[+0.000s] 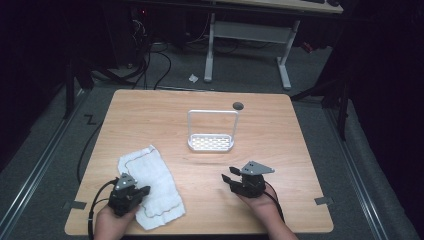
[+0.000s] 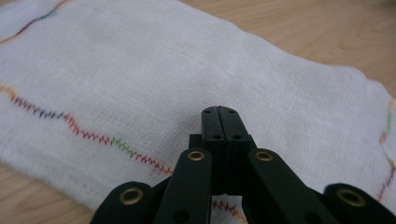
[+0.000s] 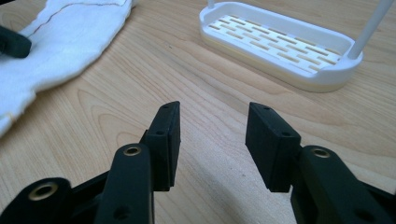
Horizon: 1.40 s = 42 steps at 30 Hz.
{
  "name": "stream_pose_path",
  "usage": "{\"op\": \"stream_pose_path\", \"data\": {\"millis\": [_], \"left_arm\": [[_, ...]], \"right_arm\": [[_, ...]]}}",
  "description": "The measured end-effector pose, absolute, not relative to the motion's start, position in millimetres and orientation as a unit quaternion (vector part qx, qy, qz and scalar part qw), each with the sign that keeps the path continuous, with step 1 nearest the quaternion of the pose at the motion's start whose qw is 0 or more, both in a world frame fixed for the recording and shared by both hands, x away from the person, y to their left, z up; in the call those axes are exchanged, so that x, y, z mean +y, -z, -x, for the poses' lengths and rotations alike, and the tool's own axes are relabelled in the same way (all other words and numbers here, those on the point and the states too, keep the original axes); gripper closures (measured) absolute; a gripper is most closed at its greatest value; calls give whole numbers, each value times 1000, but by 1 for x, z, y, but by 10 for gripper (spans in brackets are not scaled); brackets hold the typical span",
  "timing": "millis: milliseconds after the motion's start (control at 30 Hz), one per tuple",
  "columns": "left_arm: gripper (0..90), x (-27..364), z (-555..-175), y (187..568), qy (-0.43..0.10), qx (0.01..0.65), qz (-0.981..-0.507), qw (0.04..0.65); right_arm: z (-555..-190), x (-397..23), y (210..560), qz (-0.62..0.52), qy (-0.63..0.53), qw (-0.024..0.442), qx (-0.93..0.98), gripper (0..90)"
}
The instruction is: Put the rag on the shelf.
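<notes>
The left gripper [image 2: 219,114], jaws together, is poised over the white cloth [image 2: 154,79]; the right gripper [image 3: 212,140], jaws apart, is pointed toward the white rack [image 3: 327,77] beyond.

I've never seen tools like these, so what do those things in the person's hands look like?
Each hand holds a black gripper with two flat-faced jaws on hinged links fixed by brass-coloured rivets. The right gripper carries a grey three-cornered plate on top; the left gripper has a smaller grey piece on top. A black cable trails back from each. No sleeves are visible.
</notes>
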<state>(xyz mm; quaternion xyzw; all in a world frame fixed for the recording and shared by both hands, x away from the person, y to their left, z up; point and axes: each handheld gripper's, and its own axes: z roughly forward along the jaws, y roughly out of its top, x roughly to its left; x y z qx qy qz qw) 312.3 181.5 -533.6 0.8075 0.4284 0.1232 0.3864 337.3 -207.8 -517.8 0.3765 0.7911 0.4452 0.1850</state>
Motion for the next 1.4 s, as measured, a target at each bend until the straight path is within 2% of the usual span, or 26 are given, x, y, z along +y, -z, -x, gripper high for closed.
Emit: {"op": "stream_pose_path", "data": {"millis": [267, 433, 533, 767, 900, 967, 1133, 1400], "left_arm": [[900, 139, -300, 535, -81, 377, -829, 404], [900, 124, -299, 537, -77, 357, -835, 412], [900, 124, -299, 537, -76, 352, -836, 414], [899, 127, -301, 538, -68, 349, -835, 420], [899, 127, -302, 538, -67, 345, -837, 420], [899, 128, -302, 539, -65, 346, -836, 421], [899, 128, -301, 539, -62, 342, -837, 423], [899, 125, -300, 539, -55, 332, -840, 424]], "right_arm": [[-339, -204, 516, -373, -439, 178, 798, 613], [-340, -190, 512, -347, -455, 149, 806, 611], [-340, -171, 512, -318, -454, 152, 818, 687], [-367, -110, 511, -282, -428, 103, 852, 893], [-384, -83, 522, -291, -399, 77, 866, 900], [-384, -75, 530, -282, -379, 84, 877, 900], [-372, -82, 532, -280, -377, 100, 877, 900], [-333, -119, 537, -281, -392, 115, 868, 900]]}}
